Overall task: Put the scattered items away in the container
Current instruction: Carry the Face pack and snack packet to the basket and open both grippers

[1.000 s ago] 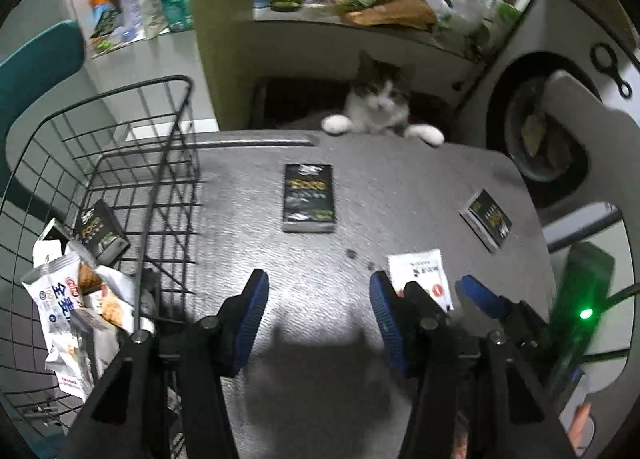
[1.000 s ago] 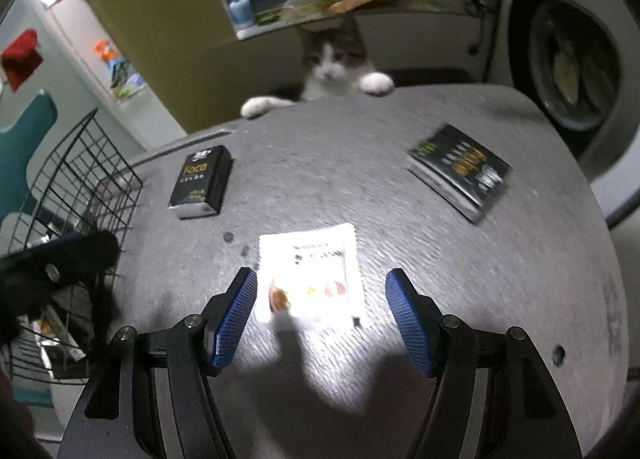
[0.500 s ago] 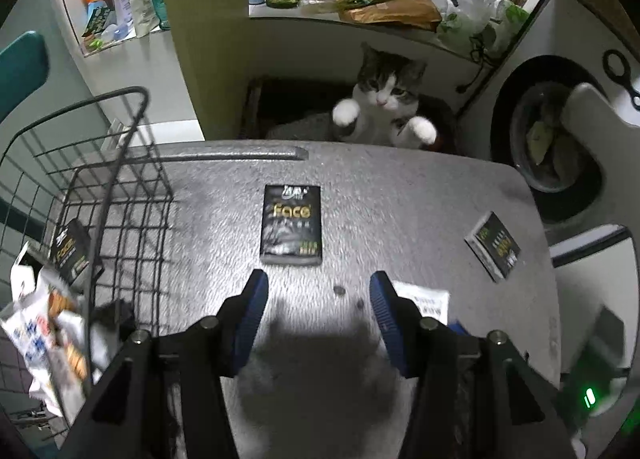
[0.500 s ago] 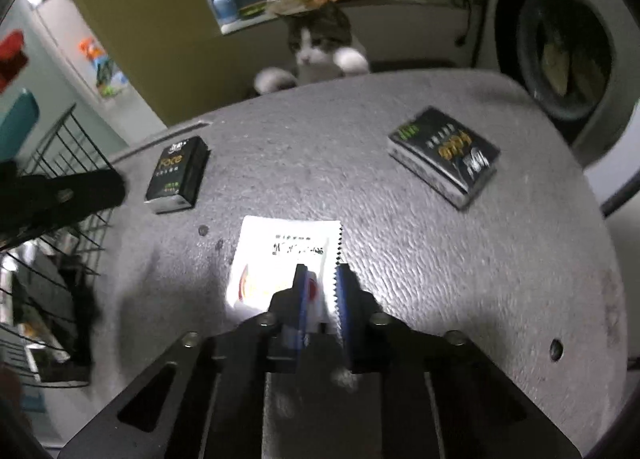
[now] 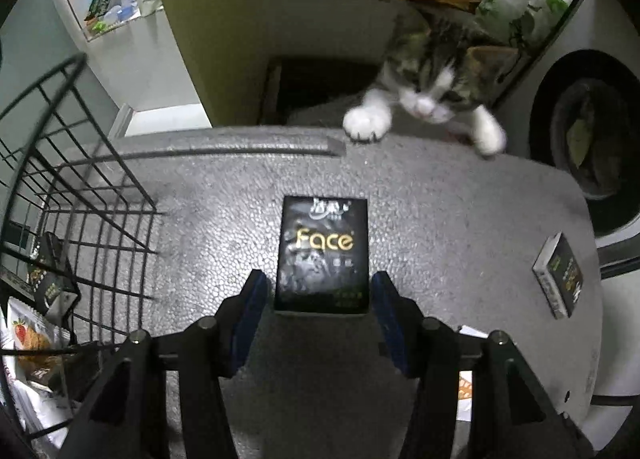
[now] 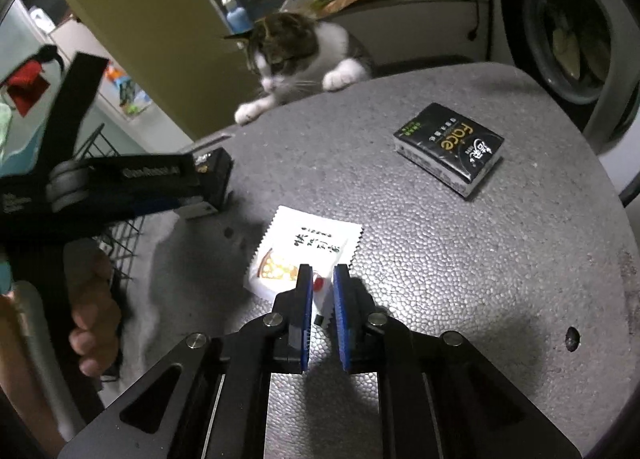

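Left gripper (image 5: 318, 291), jaws closing w/ soft, light black "Face" tissue pack (image 5: 322, 255) between them on table, best squeezed across long sides; right gripper (image 6: 322, 285) clenched on limp white sachet (image 6: 304, 251).

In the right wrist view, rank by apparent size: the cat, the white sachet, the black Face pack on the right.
1. cat
2 and 3. Face pack and white sachet: look alike; the sachet is nearer and partly hidden by the right gripper.

Cat (image 5: 432, 71) at table edge (image 5: 460, 187) (washing machine (image 5: 580, 119), perhaps)
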The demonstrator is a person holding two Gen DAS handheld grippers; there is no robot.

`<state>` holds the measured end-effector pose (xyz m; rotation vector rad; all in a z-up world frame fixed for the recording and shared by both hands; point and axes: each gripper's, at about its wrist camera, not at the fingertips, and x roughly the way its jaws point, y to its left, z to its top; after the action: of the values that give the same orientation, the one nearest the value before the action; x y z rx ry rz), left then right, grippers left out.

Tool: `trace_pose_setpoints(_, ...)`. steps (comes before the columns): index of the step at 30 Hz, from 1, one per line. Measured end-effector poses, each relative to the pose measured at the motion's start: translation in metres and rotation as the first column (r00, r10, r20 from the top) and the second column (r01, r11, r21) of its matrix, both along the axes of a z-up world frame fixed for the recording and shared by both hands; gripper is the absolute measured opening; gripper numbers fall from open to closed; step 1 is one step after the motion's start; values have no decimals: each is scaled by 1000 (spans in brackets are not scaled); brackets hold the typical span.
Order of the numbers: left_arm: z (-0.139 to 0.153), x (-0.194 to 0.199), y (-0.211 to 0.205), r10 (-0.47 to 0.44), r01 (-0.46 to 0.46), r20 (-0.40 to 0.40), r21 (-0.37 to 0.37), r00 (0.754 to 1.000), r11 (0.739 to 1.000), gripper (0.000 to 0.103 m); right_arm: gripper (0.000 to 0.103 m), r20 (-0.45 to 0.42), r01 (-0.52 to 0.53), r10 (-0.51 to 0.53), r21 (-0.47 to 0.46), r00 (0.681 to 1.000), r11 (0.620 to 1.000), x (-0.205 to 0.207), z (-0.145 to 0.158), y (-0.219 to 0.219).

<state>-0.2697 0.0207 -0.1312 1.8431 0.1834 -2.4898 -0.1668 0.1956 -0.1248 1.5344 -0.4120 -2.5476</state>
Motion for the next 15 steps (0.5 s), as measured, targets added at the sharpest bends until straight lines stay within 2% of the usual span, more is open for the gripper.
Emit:
trace_pose_setpoints(6,3,7,5,-11,11,0,-31,1000,999,51,36,-8,3,-3,3,1000,1000,-4,2,-4)
trace_pose_setpoints(8,12,17,5,-6,6,-21,-35,1000,999,51,54,-19,15,-14,10,1000,1000,-8,5,-6)
trace_pose_setpoints(10,27,30,2,-5,3,-49,-29,999,1000,51,61,-22,15,-14,35,1000,999,-14,5,-12)
trace_pose_setpoints(15,69,66,-8,-1,0,-106,-2,994,1000,51,61,1,-13,13,64,1000,998,-30,-3,-35)
